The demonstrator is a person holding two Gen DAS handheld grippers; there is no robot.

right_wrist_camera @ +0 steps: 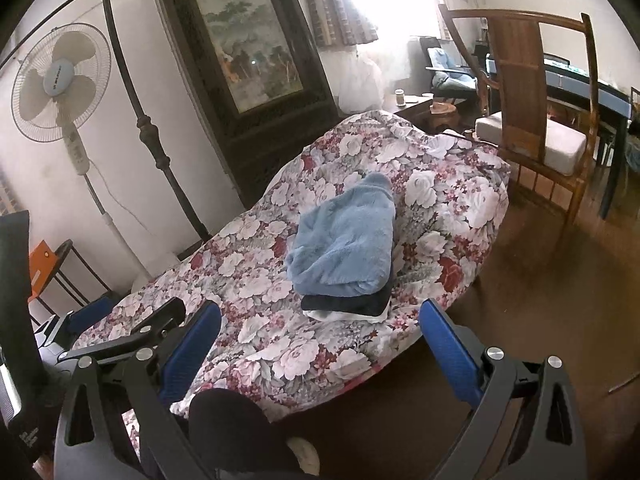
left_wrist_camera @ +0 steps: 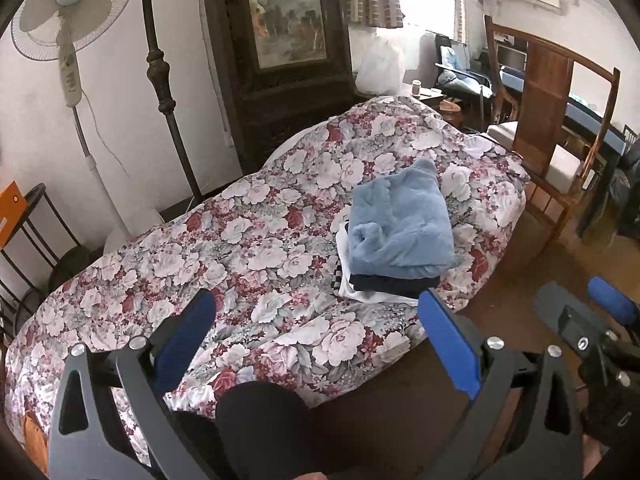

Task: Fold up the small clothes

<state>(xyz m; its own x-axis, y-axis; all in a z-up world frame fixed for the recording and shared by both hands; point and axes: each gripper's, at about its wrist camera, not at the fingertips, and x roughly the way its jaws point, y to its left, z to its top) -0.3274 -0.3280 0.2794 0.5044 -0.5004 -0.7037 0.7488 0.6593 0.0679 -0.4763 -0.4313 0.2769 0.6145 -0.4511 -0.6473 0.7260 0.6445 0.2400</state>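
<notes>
A folded fluffy light-blue garment (left_wrist_camera: 402, 224) tops a small stack on the floral bedspread (left_wrist_camera: 240, 248). Under it lie a dark navy piece (left_wrist_camera: 394, 283) and a white piece (left_wrist_camera: 360, 292) with a checkered edge. The stack also shows in the right wrist view, with the blue garment (right_wrist_camera: 344, 244) above the navy (right_wrist_camera: 348, 304) and white layers. My left gripper (left_wrist_camera: 316, 328) is open and empty, held back from the stack above the bed's near edge. My right gripper (right_wrist_camera: 320, 340) is open and empty, also short of the stack.
A wooden chair (left_wrist_camera: 560, 128) with a white cushion stands right of the bed. A standing fan (left_wrist_camera: 68, 20) and an iron bedpost (left_wrist_camera: 164, 80) are at left. A dark framed painting (right_wrist_camera: 244, 36) leans on the wall. Brown floor (right_wrist_camera: 540, 300) lies at right. My dark-clad knee (left_wrist_camera: 264, 424) is below.
</notes>
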